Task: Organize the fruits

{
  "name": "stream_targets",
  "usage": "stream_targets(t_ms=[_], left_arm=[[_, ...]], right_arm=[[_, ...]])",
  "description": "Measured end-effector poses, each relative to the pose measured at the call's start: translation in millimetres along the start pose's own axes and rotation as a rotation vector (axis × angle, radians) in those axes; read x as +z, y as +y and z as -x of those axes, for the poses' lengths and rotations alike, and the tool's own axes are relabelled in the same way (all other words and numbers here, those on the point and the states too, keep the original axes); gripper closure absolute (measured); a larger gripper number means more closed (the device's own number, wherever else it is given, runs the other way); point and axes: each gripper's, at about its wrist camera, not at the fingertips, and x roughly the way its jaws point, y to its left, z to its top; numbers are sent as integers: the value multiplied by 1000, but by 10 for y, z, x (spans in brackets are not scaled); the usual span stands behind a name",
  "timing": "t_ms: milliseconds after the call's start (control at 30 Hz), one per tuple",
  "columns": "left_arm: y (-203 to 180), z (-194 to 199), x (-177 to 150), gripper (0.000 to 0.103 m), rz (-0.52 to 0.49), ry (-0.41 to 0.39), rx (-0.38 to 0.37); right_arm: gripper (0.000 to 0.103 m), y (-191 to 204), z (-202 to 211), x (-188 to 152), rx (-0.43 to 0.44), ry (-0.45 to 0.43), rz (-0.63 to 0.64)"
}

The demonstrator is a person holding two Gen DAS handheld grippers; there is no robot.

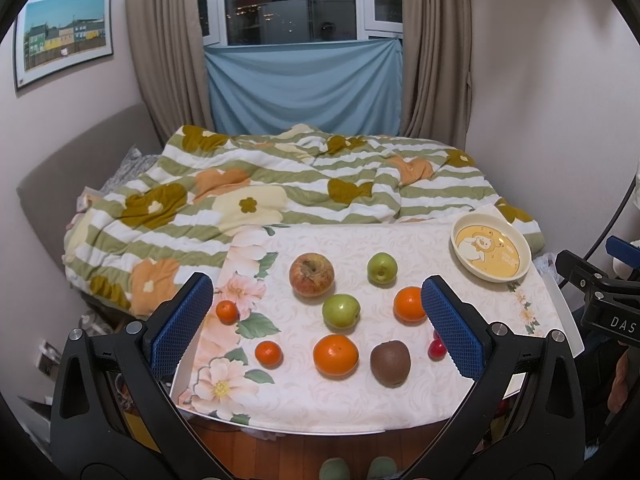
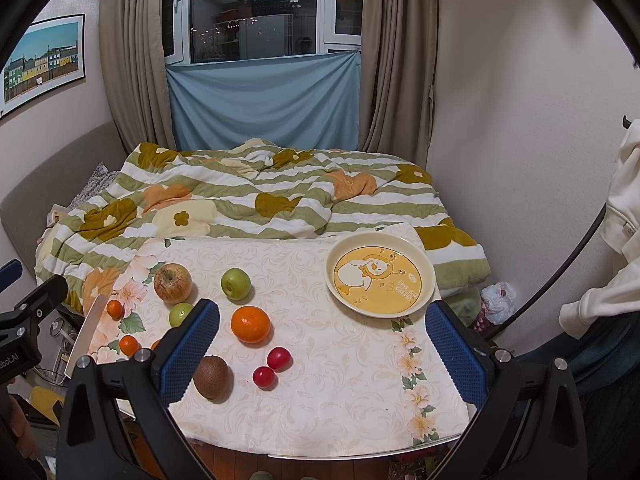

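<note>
Fruit lies loose on a small table [image 1: 360, 400] with a floral cloth. A red apple [image 1: 311, 273], two green apples [image 1: 382, 267] [image 1: 341, 311], two oranges [image 1: 335, 354] [image 1: 409, 303], two small tangerines [image 1: 227, 311] [image 1: 268, 353], a kiwi [image 1: 390, 362] and two cherry tomatoes [image 2: 278, 358] [image 2: 264, 376] are there. A yellow duck plate [image 2: 380, 274] stands empty at the far right corner. My left gripper [image 1: 316, 320] is open above the near edge. My right gripper [image 2: 322, 338] is open above the right half, holding nothing.
A bed with a striped flowered quilt [image 1: 280, 184] lies right behind the table. Walls close in left and right. A white garment [image 2: 616, 240] hangs at the right. The wooden floor [image 1: 320, 452] shows below the near table edge.
</note>
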Motion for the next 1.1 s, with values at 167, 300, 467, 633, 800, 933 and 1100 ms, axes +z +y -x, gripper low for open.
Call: stream_targets(t_ms=[167,300,467,633,800,933,1100], left_arm=[[-4,-11,-6,0,0,0,0],[-34,69,37,0,4,8,2],[-1,133,57,0,28,35,14],[94,70,-68,0,56,74,61],[187,-72,-278,0,35,105,108],[321,-289,-439,0,16,165,95],[536,-625,-595,0,-31,239,56]], right_arm=[[0,-11,-7,-8,1,0,0],[0,-50,-44,-34,4,3,1],[0,34,6,36,25,20,9],[0,-24,-36,-31,65,31,33],[0,40,-176,-119,103,50,68],[0,164,-322,-221,126,85,79],[0,410,-548,-411,129,155,68]])
